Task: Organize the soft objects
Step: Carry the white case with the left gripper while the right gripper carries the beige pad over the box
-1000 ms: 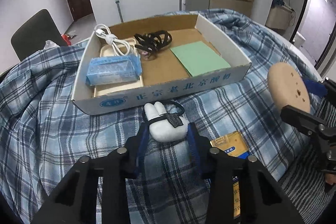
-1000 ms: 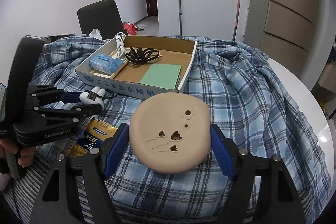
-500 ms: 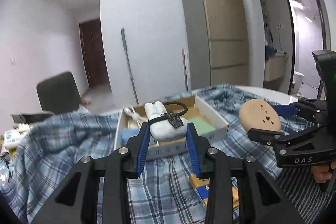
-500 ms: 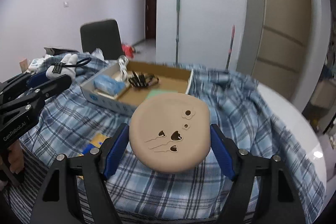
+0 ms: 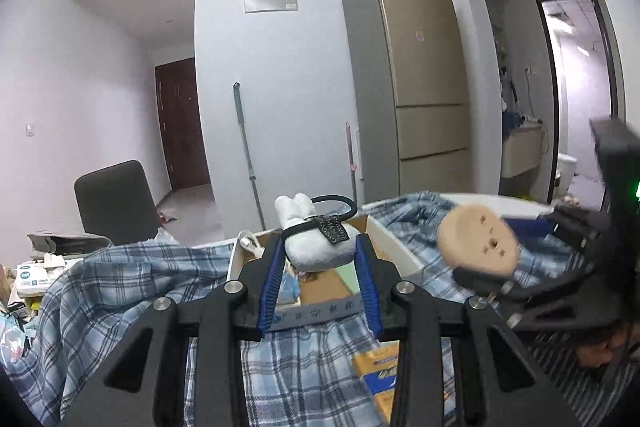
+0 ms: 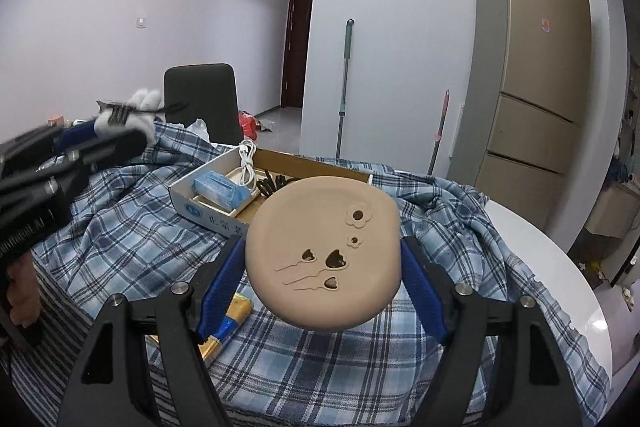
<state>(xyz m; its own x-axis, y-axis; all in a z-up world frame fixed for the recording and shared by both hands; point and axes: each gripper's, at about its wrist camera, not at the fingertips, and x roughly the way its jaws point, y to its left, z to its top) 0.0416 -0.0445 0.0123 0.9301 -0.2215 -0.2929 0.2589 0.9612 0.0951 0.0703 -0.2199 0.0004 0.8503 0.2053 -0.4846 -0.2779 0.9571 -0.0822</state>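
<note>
Both grippers I run are loaded: my left gripper point(image 5: 320, 259) pinches a white plush rabbit point(image 5: 316, 247), my right gripper point(image 6: 322, 267) clamps a tan round cushion point(image 6: 324, 255), seemingly above the plaid cloth point(image 6: 132, 239); beyond sits the cardboard box point(image 6: 204, 217).

A white plush rabbit toy point(image 5: 316, 247) wears a black elastic band point(image 5: 335, 205). The round tan silicone pad point(image 6: 324, 255) shows darker flower and heart cut-outs. The draped cloth point(image 6: 132, 239) is blue-and-white plaid; a yellow packet point(image 6: 222, 327) lies on it.
</note>
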